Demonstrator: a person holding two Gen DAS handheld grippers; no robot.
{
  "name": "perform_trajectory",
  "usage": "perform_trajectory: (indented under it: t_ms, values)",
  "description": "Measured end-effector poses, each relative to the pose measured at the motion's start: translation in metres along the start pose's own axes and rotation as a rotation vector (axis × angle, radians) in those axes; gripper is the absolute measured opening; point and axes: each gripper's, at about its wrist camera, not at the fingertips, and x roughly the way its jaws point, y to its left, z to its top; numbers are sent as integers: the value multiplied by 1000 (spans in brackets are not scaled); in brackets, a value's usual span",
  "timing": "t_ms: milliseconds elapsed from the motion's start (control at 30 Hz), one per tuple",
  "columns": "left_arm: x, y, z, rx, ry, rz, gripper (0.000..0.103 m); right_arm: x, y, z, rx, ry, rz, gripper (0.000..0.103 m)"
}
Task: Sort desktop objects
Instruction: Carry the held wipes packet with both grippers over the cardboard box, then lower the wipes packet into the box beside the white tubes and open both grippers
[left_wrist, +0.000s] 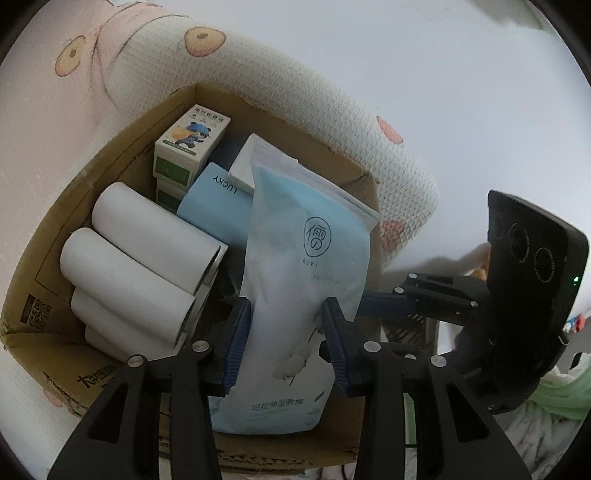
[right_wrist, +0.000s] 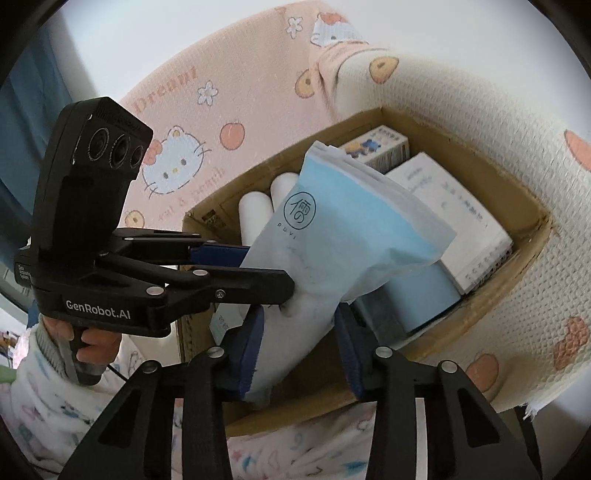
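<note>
Left wrist view has the left gripper (left_wrist: 288, 343) pinching the blue pouch (left_wrist: 306, 258) low down, the right gripper (right_wrist: 299, 347) clamping it too. Ahead of the jaws, the cardboard box (left_wrist: 44, 229) already holds white rolls (left_wrist: 147, 243) and small cartons (left_wrist: 190, 146). Sorting looks mostly done; the pouch just needs letting go.

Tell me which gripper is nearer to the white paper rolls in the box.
Left. The left gripper grips the blue pouch directly beside the white paper rolls. The right gripper straddles the pouch's other side, with the pouch between it and the rolls.
</note>
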Motion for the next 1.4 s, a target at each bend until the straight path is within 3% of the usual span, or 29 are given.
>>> perform_trajectory:
  t_ms: [100,200,333,533,700,800,900,967,1000,1100,1200,1333,1400]
  values:
    - [8,-1,3,-8,29,35,54,4,2,0,-4,21,-18,34]
    - [15,-3,5,-5,53,71,54,9,4,1,-5,44,-44,34]
    - [17,-2,5,-13,47,39,54,11,3,0,8,68,-43,34]
    - [21,4,7,-65,66,55,54,12,-2,1,12,94,-110,35]
    - [12,3,9,-110,21,65,54,7,-8,9,12,92,-149,35]
    - [3,0,10,-141,-29,94,54,-2,-30,15,103,58,-168,35]
    - [1,-5,10,-152,-41,126,45,-12,-55,20,231,31,-151,41]
    - [9,-7,10,-176,-13,120,41,-18,-64,23,290,15,-131,62]
    - [16,-8,10,-192,4,123,40,-20,-67,24,307,6,-121,66]
    - [36,-7,9,-262,44,147,40,-21,-65,28,294,10,-109,67]
    - [59,-2,10,-332,97,216,40,-19,-60,31,279,26,-98,68]
    - [85,20,6,-499,159,285,40,-15,-50,35,244,36,-79,71]
    - [95,24,8,-491,167,321,32,-14,-49,37,228,34,-79,72]
